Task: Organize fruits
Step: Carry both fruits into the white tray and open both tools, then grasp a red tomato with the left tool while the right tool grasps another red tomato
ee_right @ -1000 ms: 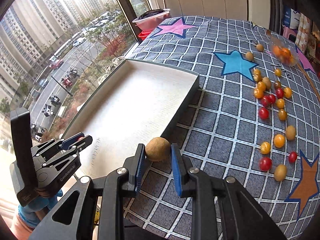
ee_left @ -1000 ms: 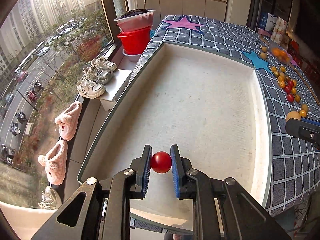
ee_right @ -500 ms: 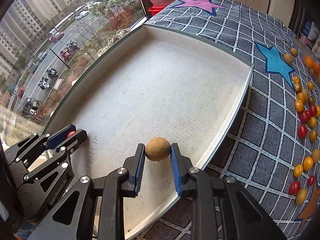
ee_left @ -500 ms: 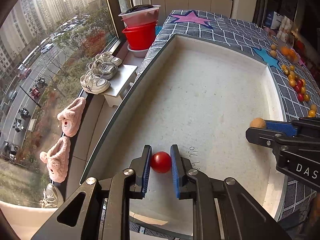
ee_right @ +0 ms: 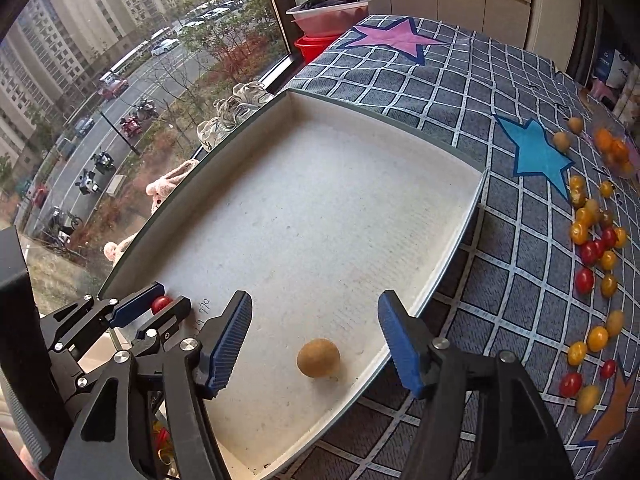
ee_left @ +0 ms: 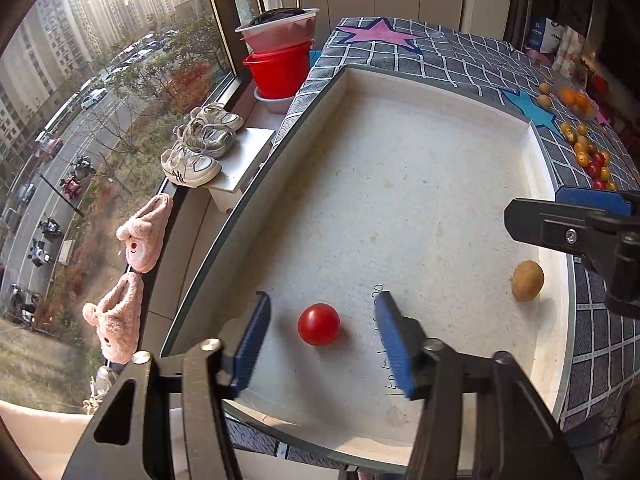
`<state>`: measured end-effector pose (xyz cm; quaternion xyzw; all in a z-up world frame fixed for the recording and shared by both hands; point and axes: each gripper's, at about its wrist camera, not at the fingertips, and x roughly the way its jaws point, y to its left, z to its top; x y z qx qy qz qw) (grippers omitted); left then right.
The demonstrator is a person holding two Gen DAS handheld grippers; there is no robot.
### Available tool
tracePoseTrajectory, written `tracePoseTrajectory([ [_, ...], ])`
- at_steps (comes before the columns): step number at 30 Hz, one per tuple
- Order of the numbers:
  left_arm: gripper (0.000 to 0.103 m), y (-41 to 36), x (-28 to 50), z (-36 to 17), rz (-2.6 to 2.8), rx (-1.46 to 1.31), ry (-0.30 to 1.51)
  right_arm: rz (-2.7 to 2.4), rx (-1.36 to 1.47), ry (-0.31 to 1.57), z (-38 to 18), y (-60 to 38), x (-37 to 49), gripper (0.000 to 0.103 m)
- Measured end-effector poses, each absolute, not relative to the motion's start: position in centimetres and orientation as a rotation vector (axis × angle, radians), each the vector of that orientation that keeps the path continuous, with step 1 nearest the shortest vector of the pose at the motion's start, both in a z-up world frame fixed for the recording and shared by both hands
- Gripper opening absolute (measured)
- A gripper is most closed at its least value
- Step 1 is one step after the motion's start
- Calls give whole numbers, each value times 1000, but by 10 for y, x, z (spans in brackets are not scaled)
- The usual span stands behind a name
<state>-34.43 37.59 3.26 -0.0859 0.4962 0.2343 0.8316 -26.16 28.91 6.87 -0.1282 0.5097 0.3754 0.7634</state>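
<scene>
A red cherry tomato lies on the floor of the white tray, between the spread jaws of my left gripper, which is open and not touching it. A brown round fruit lies in the tray near its right rim, between the open jaws of my right gripper. The brown fruit also shows in the left wrist view, below the right gripper's fingers. The left gripper and the tomato show in the right wrist view.
Several red, orange and yellow small fruits lie scattered on the checked tablecloth right of the tray. Red and pink basins stand by the window. Shoes and slippers sit on the ledge left of the tray.
Both grippers have opened. The tomato and the brown fruit now lie loose on the tray floor. The right gripper moved over the tray before letting go.
</scene>
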Motion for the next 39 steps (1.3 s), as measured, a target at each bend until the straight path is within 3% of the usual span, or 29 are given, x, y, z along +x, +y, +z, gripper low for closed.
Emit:
tracePoseTrajectory([
  [1, 96, 374, -348, 38, 514, -167, 1012, 813, -269, 1099, 72, 285, -261, 77],
  [10, 96, 354, -347, 60, 470, -135, 967, 756, -180, 1072, 85, 231, -260, 78],
  [23, 96, 268, -316, 89, 302, -33, 930, 541, -83, 1092, 70, 103, -236, 78],
  [39, 95, 156, -257, 53, 117, 39, 1015, 339, -30, 1077, 44, -8, -198, 78],
])
